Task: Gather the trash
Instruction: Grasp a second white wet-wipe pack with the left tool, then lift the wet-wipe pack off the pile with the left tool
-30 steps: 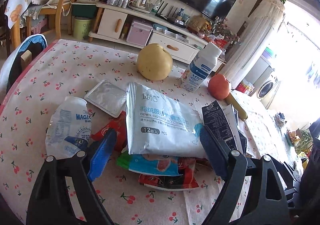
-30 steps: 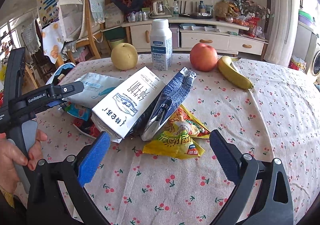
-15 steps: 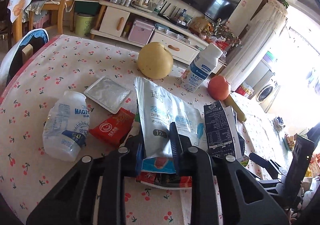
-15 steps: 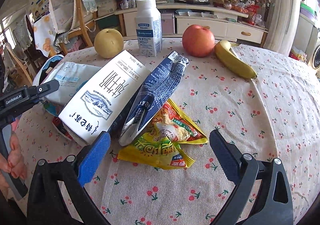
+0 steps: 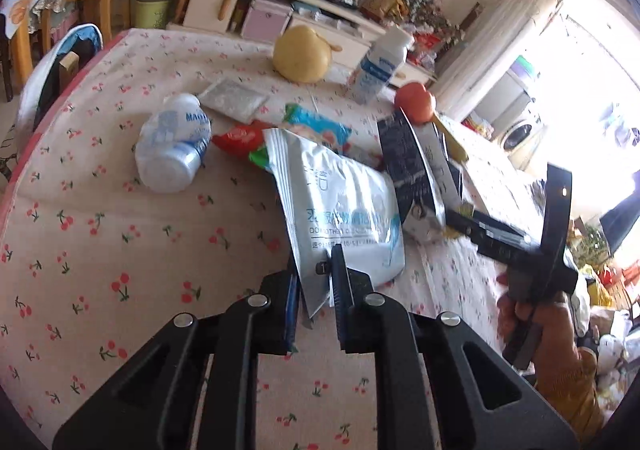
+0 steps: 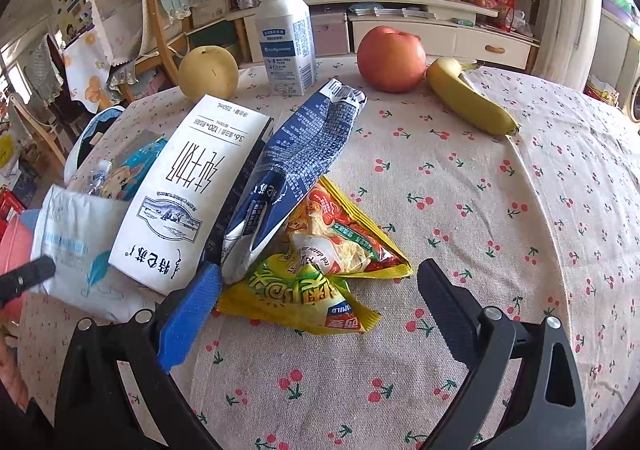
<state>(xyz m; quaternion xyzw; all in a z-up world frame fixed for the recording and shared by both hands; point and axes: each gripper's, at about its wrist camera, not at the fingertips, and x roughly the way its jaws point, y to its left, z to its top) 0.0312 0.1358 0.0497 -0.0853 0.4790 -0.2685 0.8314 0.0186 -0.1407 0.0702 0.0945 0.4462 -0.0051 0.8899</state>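
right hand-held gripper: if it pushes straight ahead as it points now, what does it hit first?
Most likely the yellow snack packet, lying on the tablecloth between the open jaws of the right hand-held gripper. The blue fingertip may also brush the dark blue pouch; depth there is unclear.

Milk carton at centre, pear at its twelve o'clock, foil pouch leaning at three, snack packets at five, banana right of apple
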